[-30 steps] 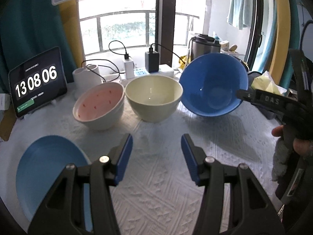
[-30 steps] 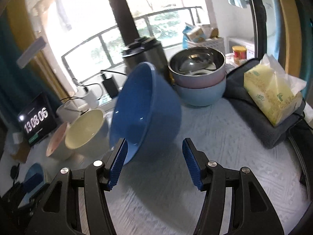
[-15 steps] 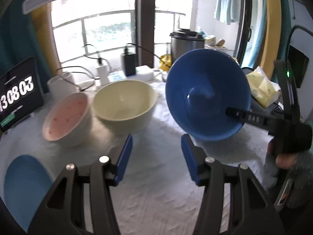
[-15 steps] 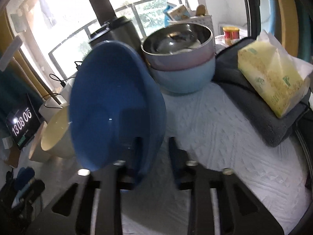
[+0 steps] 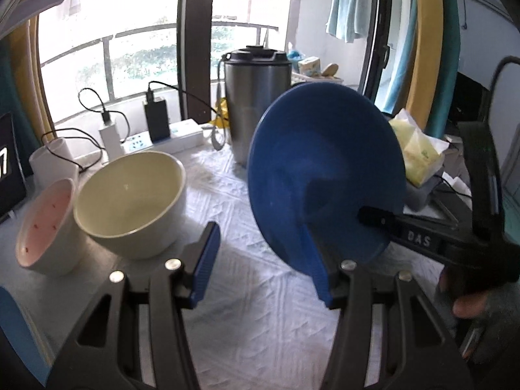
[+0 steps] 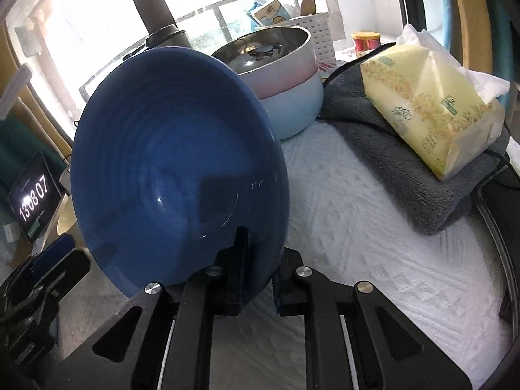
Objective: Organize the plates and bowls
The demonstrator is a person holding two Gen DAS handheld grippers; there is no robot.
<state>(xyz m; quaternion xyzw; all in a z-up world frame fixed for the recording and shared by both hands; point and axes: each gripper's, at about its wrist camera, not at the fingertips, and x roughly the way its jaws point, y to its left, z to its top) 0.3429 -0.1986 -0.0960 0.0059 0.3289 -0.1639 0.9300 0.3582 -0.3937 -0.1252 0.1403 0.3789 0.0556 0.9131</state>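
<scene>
My right gripper (image 6: 260,269) is shut on the rim of a large blue bowl (image 6: 175,175) and holds it tilted on its side above the white cloth. The same blue bowl (image 5: 325,175) fills the middle right of the left wrist view, with the right gripper (image 5: 373,216) clamped on its rim. My left gripper (image 5: 263,260) is open and empty just in front of the bowl. A cream bowl (image 5: 130,204) and a pink-lined bowl (image 5: 45,224) stand on the cloth to the left. The edge of a blue plate (image 5: 13,331) shows at the far left.
A steel kettle (image 5: 256,104) stands behind the blue bowl. Stacked pink and light blue pots (image 6: 286,87) sit at the back, beside a grey towel (image 6: 406,169) with a yellow tissue pack (image 6: 429,104). A clock tablet (image 6: 32,198), chargers and a power strip (image 5: 162,136) lie left.
My right gripper closed on the blue bowl's rim and lifted it, tipping it up on its side. The left gripper stayed open and moved right, closer to the bowl.
</scene>
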